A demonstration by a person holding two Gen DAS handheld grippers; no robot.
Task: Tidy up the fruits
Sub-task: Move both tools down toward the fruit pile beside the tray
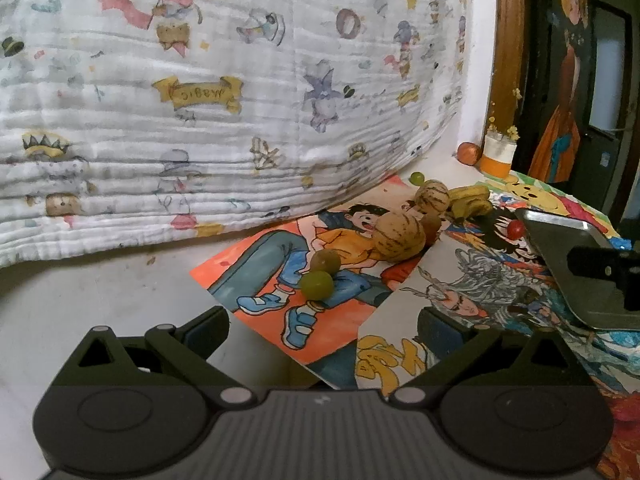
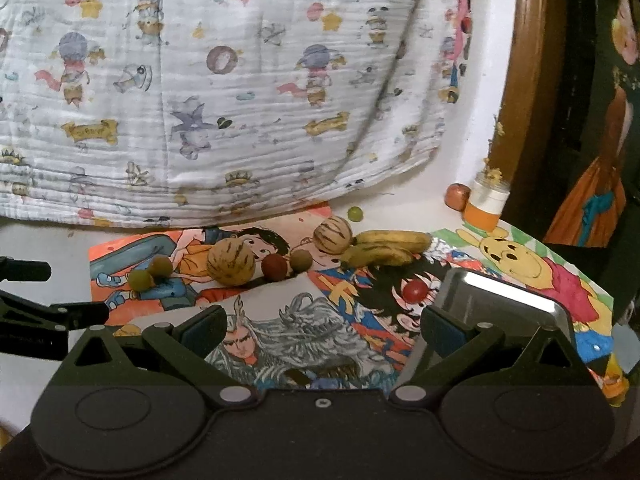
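Surface: a white table top (image 1: 100, 300) is seen, and over its right part several cartoon drawings (image 2: 304, 320) are laid flat, edge over edge, in orange, blue and yellow colours.
Back of the scene: a white quilted cloth (image 1: 200, 100) with small printed figures is hung behind the table and reaches down to the surface.
Right side of the room: a brown curved frame (image 2: 520, 80) and a dark painted picture (image 2: 592, 184) are placed there; the room behind is dim.
Corner: a white and orange small jar (image 2: 486, 204) is stood near the frame, with a small orange-brown object (image 2: 457, 197) just beside it.
Tray: a grey metal tray (image 2: 500, 296) is set on the drawings at the right; nothing can be seen in it.
Fruits: they are spread in a loose row on the drawings, left of the tray.
Melons: two striped yellow melons (image 2: 231, 263) are seen, one near the middle, the other beside the bananas (image 2: 384, 250).
Small fruits: a green grape (image 1: 317, 285) and a brownish one touching it are at the left end; a red round fruit (image 2: 416, 291) is lying just beside the tray; one more green grape (image 2: 355, 213) is apart, near the cloth.
Left gripper (image 1: 324, 326): its fingers are spread wide and nothing is held; the green grape is in front of it.
Right gripper (image 2: 322, 326): it is also spread wide and empty, held above the drawings, with the tray edge beside its right finger.
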